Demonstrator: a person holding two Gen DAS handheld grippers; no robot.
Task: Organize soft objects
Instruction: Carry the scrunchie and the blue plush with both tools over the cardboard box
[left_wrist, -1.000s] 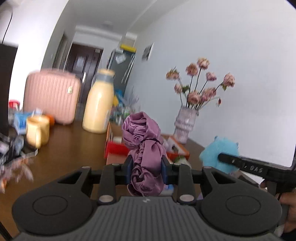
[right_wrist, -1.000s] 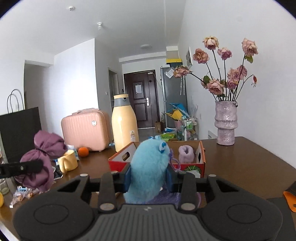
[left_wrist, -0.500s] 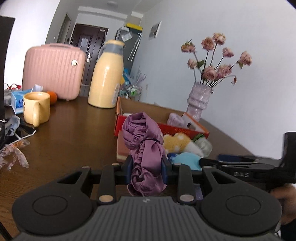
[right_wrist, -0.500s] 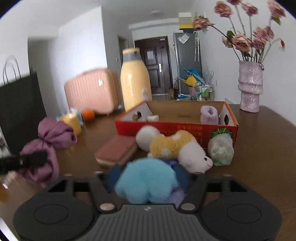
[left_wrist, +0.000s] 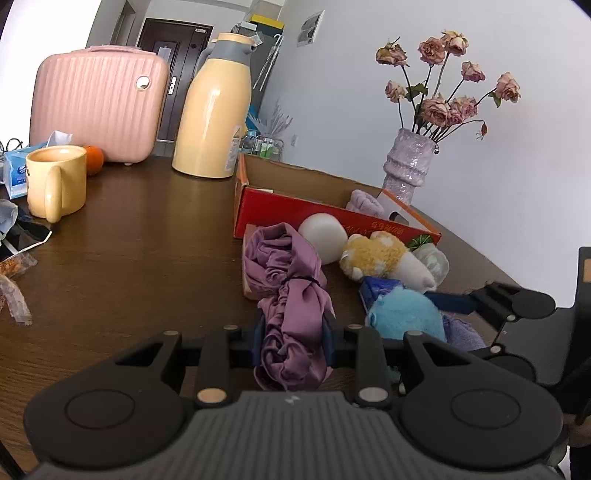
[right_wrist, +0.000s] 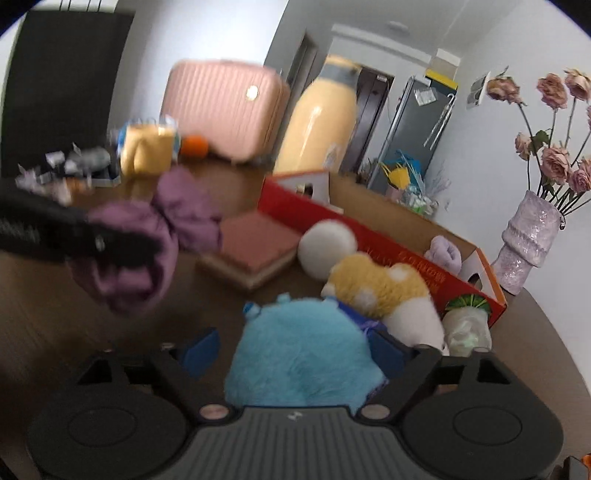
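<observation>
1. Left gripper (left_wrist: 293, 332) clenches the purple satin scrunchie (left_wrist: 290, 291) tightly above the table (left_wrist: 129, 258).
2. Right gripper (right_wrist: 295, 349) spreads wide, fingers apart from the blue plush (right_wrist: 299, 362) resting between them, beside the red box (right_wrist: 384, 247).

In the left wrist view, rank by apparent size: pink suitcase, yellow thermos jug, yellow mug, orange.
1. pink suitcase
2. yellow thermos jug
3. yellow mug, which is nearer the camera, so it looks relatively bigger
4. orange, partly hidden behind the mug
</observation>
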